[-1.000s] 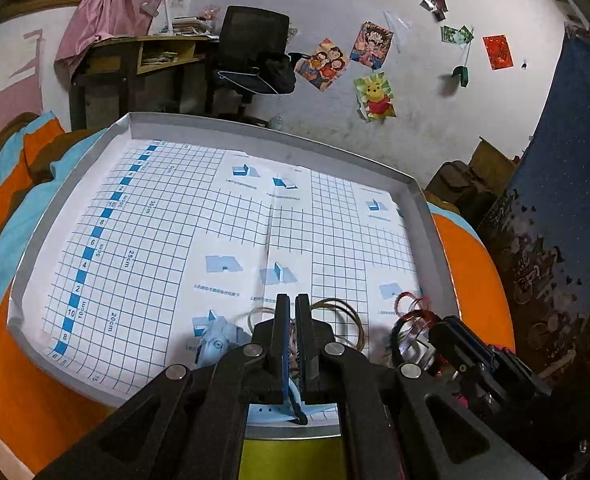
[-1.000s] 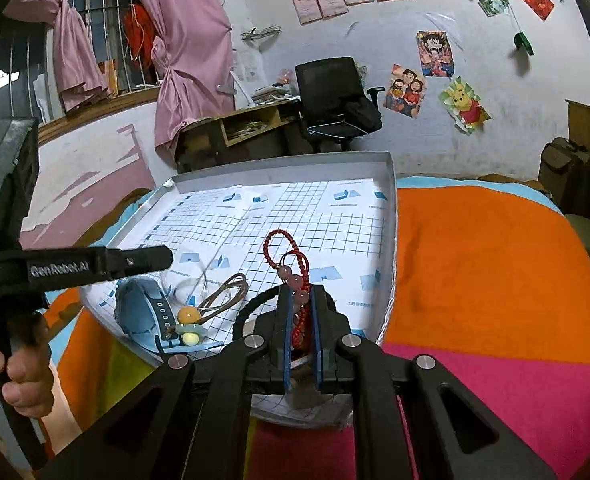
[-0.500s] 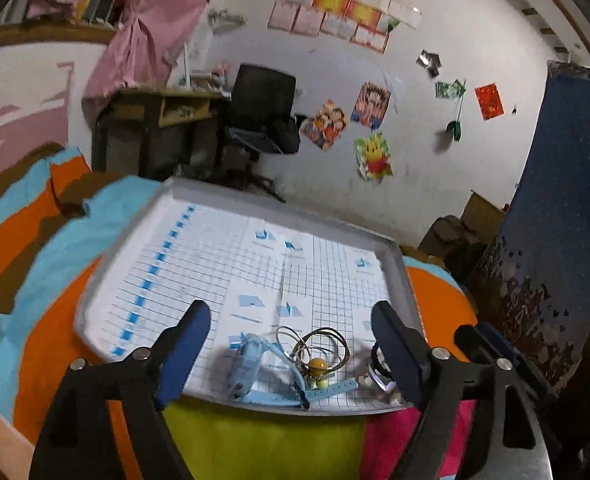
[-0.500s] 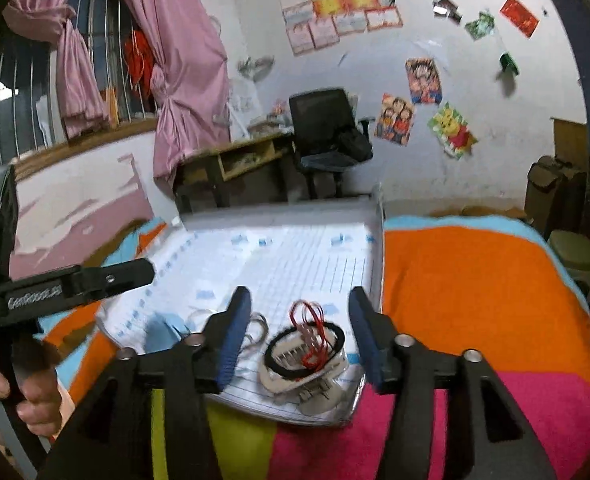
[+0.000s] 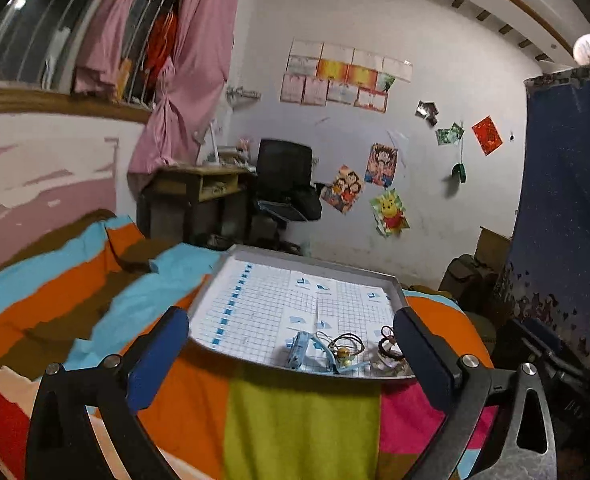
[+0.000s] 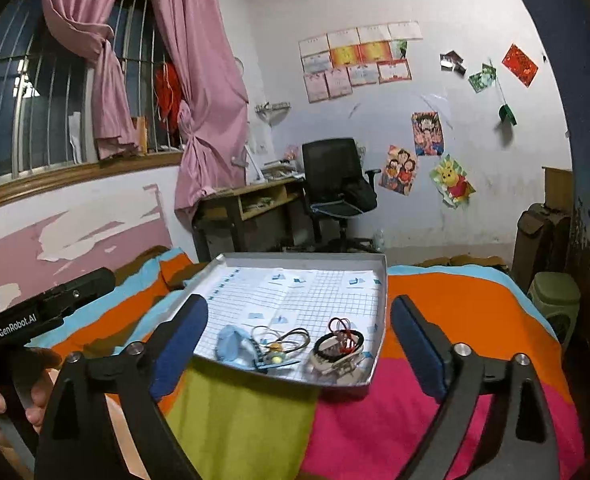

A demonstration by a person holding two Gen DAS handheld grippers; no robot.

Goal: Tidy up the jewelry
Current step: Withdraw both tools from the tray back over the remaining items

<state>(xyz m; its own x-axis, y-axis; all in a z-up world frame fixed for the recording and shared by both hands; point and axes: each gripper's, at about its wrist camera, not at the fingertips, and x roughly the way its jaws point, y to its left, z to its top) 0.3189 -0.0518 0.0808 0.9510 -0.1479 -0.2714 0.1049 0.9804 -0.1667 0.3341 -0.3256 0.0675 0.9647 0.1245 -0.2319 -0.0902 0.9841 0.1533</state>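
Striped bedspread [image 6: 455,312], gridded tray [image 6: 383,280], possibly bracelets [image 6: 341,330]

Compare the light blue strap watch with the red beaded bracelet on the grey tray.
The light blue strap watch lies directly on the tray's grid paper; the red beaded bracelet sits in a small round holder. The watch is a broad flat band, left of the bracelet; the bracelet is a thin looped strand. Both rest near the grey tray front edge.
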